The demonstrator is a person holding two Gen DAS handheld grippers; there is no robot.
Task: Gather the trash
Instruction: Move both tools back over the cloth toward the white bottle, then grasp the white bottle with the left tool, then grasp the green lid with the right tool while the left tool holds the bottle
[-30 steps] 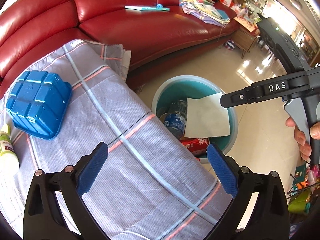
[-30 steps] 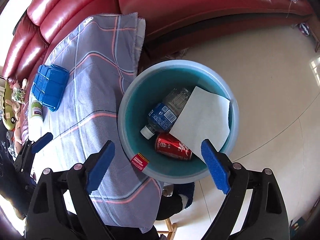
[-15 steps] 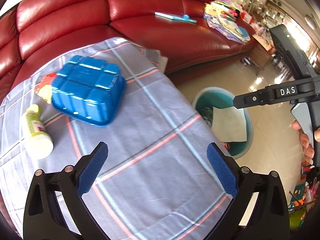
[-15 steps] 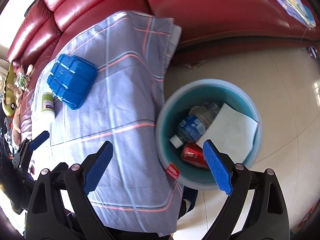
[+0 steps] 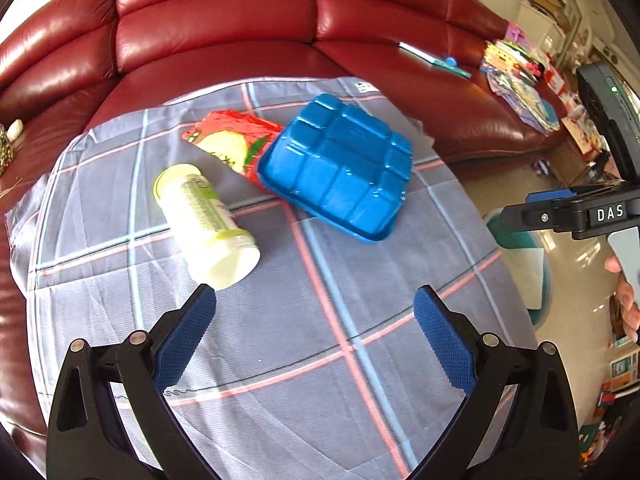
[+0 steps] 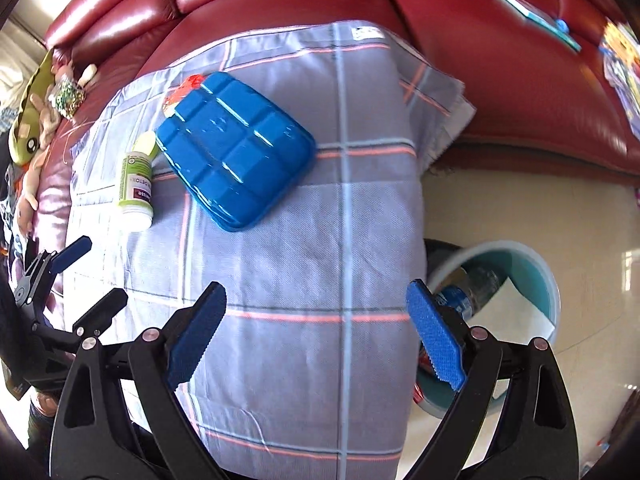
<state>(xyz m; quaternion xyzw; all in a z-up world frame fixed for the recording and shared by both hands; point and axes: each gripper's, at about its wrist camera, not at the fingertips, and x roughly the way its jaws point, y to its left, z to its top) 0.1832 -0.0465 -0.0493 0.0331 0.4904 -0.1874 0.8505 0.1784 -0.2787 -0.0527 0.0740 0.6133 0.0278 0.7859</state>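
A blue plastic tray [image 5: 340,168] lies upside down on the checked cloth [image 5: 280,340], partly over a red snack wrapper [image 5: 228,140]. A white and green bottle [image 5: 202,220] lies on its side beside them. My left gripper [image 5: 316,336] is open and empty, just short of the bottle. My right gripper [image 6: 316,336] is open and empty above the cloth; it shows at the right edge of the left wrist view [image 5: 516,218]. The tray [image 6: 232,148], the bottle [image 6: 138,182] and the teal bin [image 6: 520,292] on the floor show in the right wrist view.
The bin holds a plastic bottle [image 6: 468,292], a white paper sheet [image 6: 516,312] and a red can [image 6: 424,364]. A red leather sofa [image 5: 280,20] curves behind the table, with books and papers [image 5: 520,80] on it. Soft toys [image 6: 36,92] lie at the left.
Both grippers have swung left, away from the bin and over the cloth. The tray, bottle and wrapper have come into the middle of both views. Both stay open and empty.
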